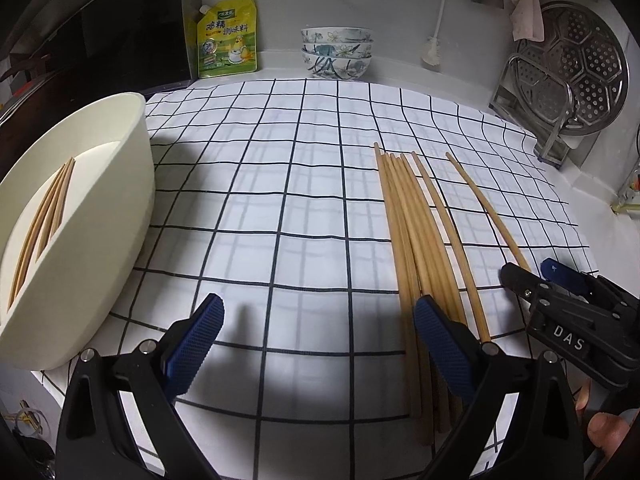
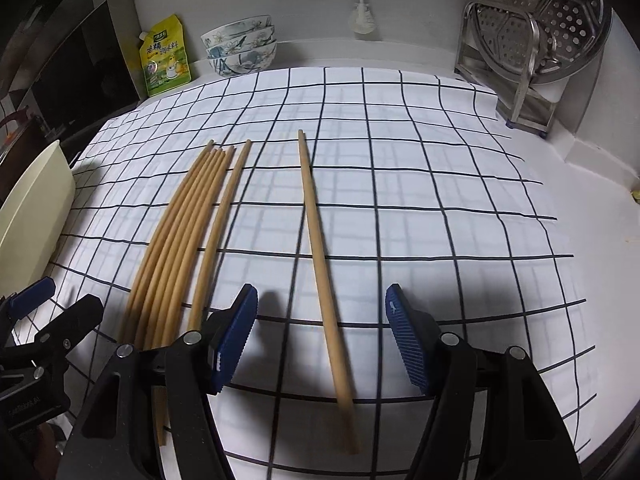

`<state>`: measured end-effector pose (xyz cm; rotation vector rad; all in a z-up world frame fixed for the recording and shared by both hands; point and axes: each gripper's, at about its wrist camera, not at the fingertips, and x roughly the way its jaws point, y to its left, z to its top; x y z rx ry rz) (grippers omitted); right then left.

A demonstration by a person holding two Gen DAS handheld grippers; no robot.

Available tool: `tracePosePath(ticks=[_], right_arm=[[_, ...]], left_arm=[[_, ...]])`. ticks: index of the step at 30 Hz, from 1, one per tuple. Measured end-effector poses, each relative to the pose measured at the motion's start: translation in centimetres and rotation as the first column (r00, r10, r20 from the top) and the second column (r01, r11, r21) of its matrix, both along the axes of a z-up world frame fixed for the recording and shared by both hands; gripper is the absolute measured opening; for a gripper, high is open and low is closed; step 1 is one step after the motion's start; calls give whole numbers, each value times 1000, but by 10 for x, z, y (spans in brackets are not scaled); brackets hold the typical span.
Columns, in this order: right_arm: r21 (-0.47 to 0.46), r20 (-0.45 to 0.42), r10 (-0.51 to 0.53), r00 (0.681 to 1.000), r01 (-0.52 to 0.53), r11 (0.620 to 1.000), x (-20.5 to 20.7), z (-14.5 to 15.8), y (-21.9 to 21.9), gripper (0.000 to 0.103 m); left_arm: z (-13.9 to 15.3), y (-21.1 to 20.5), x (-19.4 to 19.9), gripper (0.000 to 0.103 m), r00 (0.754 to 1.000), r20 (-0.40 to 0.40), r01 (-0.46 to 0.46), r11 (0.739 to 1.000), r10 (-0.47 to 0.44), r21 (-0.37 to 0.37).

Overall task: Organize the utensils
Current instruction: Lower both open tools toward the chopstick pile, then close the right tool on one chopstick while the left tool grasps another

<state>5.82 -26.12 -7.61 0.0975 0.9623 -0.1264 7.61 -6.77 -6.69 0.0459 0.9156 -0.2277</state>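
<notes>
Left wrist view: left gripper (image 1: pixel 316 344) hangs wide open and empty over the checked cloth (image 1: pixel 280 184). Its right pad sits over the near ends of the chopstick bundle (image 1: pixel 416 248); no contact that I can make out. White holder (image 1: pixel 92 240) stands far left, with about three chopsticks (image 1: pixel 44 220) already lying in it. In the bundle I count roughly six, packed too close to be sure. A lone chopstick (image 1: pixel 488 212) lies just right of it, its near end running in behind the tips of the right gripper (image 1: pixel 532 276), which shows at the right edge. Three bowls (image 1: pixel 337 53) stacked at the far wall, one yellow pouch (image 1: pixel 224 38) to their left, one steamer tray (image 1: pixel 576 76) on a rack far right.

Right wrist view: right gripper (image 2: pixel 322 336) about two-thirds open, nothing held. The lone chopstick (image 2: pixel 320 256) runs between the jaws, nearer the left pad, touching neither.

Judgement: step in hand is taking the lone stick. Centre the jaws across it, lower to the cloth, close square near the thick end so it does not roll or pivot. Keep the left pad off the bundle (image 2: pixel 180 224).
</notes>
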Motion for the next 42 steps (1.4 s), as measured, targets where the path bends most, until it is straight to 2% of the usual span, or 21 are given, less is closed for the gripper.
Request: tracePosePath(ticks=[7,11,26,31,34,37,40,42], right_arm=[[-20,-5,-23,1000,23,1000,-3,0,-11,64],[-20,-4,-28,1000,27,999,-4,0,-12,64],[-42,-4,-9,1000,9,999,-2,-1,-7,64],[-61,0,1,1000,-1,998,-2,-1,-5,64],[-70,4,10,1000,-10,998,-1,-1,-3,64],[-69,7,20,1000,-20,997,0,-1,-1,63],[-69,12,43,999,-42,997,0,-2,3,61],[-58,15,67,998,-66,996,1,-1,7,50]], left_arm=[[-7,-12,3,94,1000,-8,17,1000,-17,19],[-11,-18,7,94,1000,-4,15,998,-14,59],[-14,-7,9,97,1000,-17,-23,999,23,37],[-17,-18,17,96,1000,-19,-16,995,17,94],[-16,-20,21,95,1000,-16,-15,995,16,95],[-15,-22,25,83,1000,-13,-6,997,7,82],[-13,-26,27,67,1000,-7,6,998,-6,61],[-11,-28,25,45,1000,-1,21,998,-21,55]])
